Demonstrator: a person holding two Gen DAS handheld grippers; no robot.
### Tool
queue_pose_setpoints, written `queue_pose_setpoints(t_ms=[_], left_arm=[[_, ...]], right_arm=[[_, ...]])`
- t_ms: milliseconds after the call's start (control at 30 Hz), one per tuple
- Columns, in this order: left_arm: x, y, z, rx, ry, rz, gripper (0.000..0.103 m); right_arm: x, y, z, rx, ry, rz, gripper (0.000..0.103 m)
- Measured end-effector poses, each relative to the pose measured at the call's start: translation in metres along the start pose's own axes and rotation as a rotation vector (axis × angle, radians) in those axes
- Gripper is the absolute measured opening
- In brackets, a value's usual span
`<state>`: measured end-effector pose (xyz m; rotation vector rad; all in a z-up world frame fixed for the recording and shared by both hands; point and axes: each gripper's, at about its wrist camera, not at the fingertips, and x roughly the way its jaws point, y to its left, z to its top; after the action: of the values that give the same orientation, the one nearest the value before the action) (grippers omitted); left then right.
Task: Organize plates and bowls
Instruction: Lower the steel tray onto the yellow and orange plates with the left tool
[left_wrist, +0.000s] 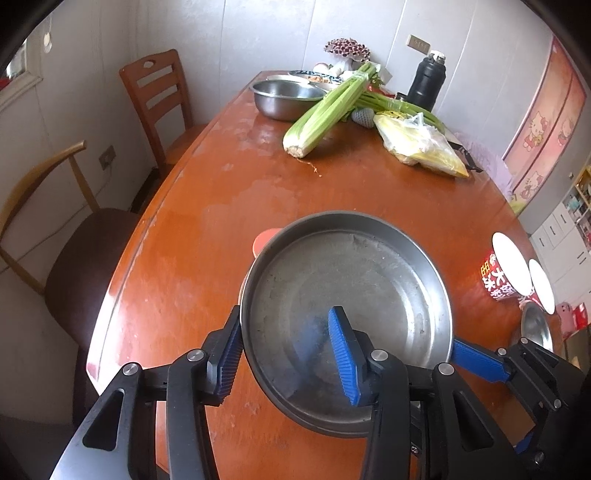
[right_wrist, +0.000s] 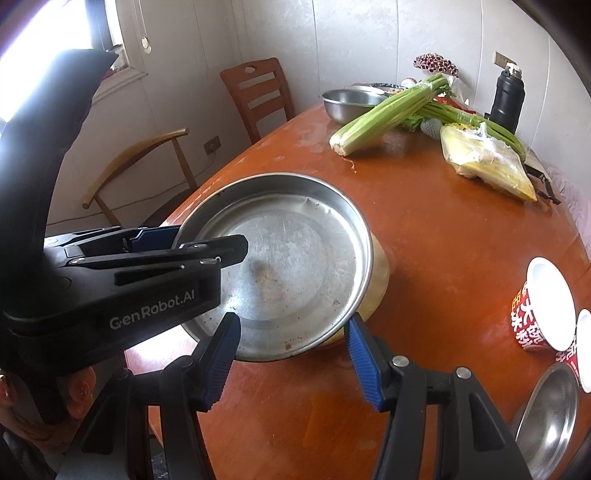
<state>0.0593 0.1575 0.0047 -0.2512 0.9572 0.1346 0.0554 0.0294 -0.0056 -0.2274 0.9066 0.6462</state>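
We've got the steel plate (left_wrist: 347, 317) straddled at its rim by the left gripper (left_wrist: 286, 356), one blue finger outside the wall, one inside on the plate floor, though we can't tell if the pads actually press; in the right wrist view the right gripper (right_wrist: 293, 360) has its jaws spread either side of the plate's near edge, and contact there is unclear too; something pink (left_wrist: 266, 238) peeks out just beyond the plate, celery (left_wrist: 328, 114) lies well ahead on the orange table (left_wrist: 177, 258)
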Motion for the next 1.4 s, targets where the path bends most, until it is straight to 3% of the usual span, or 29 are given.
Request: queue_pose_setpoints(t_ms=[467, 1400], left_arm=[[0.015, 0.006, -0.012, -0.03, 0.032, -0.022, 0.046], [0.031, 0.014, 0.0, -0.05, 0.043, -0.016, 0.048]], right_arm=[[0.013, -0.001, -0.008, -0.001, 0.051, 0.019, 0.059], [0.033, -0.009, 0.007, 0.016, 0.045, 0.002, 0.059]])
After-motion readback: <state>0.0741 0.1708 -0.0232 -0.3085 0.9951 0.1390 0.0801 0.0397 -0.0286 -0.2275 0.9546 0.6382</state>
